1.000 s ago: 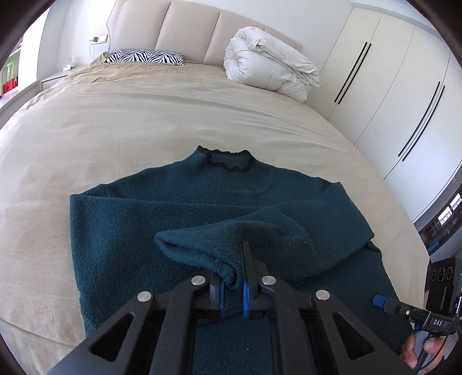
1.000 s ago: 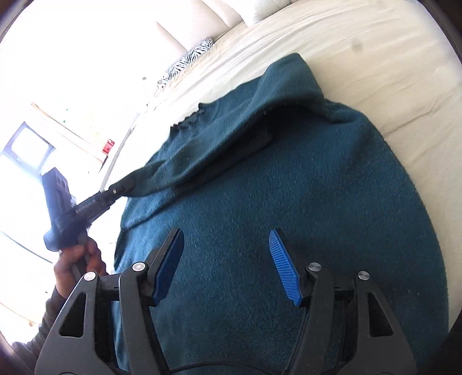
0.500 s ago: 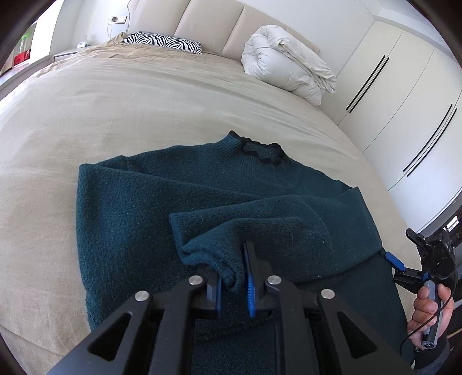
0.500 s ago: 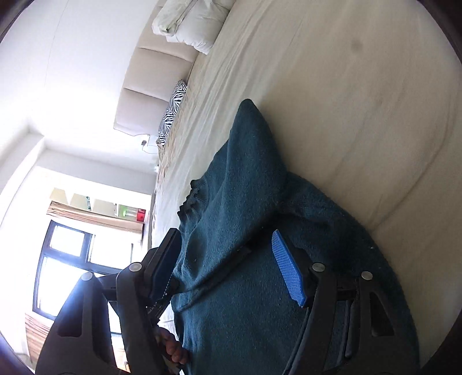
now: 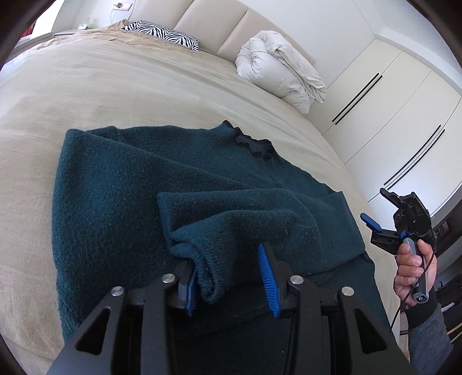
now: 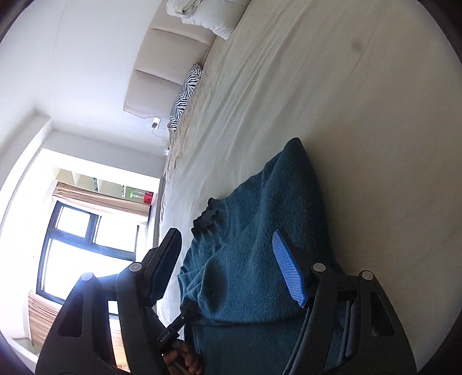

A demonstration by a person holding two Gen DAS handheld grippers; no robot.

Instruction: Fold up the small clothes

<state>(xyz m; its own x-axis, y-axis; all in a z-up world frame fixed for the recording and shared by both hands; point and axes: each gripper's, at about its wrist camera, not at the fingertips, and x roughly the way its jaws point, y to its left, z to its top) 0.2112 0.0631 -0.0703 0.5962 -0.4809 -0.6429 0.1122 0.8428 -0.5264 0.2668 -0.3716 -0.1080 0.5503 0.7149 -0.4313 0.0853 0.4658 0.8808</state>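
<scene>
The dark teal fuzzy knit sweater [image 5: 121,184] lies flat on the beige bedspread [image 5: 101,86], ribbed collar toward the padded headboard, one sleeve folded across its body. The left gripper [image 5: 229,278] has just been opening, cuff loose between its jaws. The right gripper [image 6: 228,268] gapes empty.

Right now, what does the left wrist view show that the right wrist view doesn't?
Left wrist only: the wardrobe doors, the right gripper in a hand off the bed's edge, and the left gripper, whose jaws have just been opening, with the sleeve cuff lying loose between them.

Right wrist only: the window.

Both: the teal sweater on the bed, the zebra pillow, the rolled duvet and the headboard.
</scene>
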